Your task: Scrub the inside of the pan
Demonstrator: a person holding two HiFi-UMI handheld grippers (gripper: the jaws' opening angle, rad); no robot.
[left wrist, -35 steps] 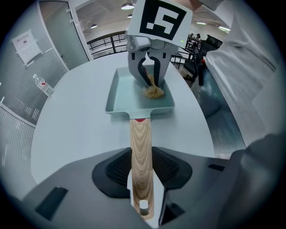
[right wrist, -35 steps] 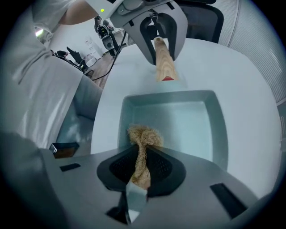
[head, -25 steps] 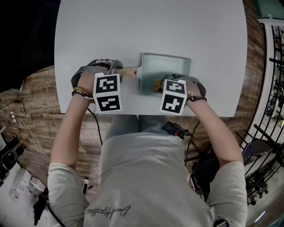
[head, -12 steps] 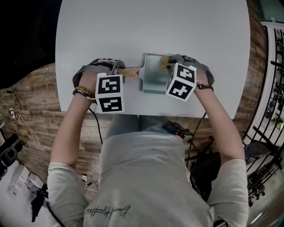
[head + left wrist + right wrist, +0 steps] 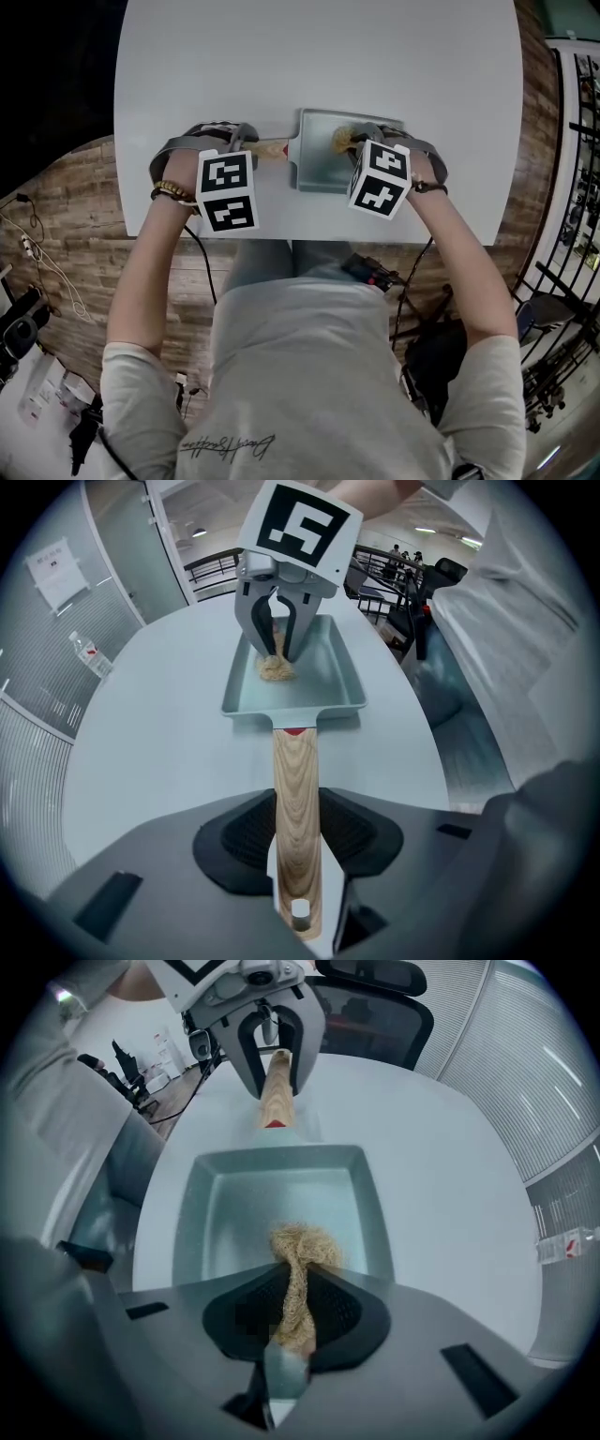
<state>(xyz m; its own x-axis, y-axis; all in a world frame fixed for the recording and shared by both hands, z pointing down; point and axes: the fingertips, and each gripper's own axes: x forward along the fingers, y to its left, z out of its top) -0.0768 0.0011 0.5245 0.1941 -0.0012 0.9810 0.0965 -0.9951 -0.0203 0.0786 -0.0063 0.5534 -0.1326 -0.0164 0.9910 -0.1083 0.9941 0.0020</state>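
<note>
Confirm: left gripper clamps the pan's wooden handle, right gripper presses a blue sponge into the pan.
No blue sponge: the right gripper view shows the right gripper pressing a tan fibrous scrubber into the pan. The left gripper clamps the wooden handle.

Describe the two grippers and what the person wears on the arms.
Left gripper and right gripper: grey bodies, arched grey jaws, each topped by a white cube with black square markers. Beaded bracelet on the left wrist, dark band on the right, short-sleeved light grey T-shirt.

The person wears a grey T-shirt [image 5: 300, 375] and a beaded bracelet [image 5: 172, 194].
</note>
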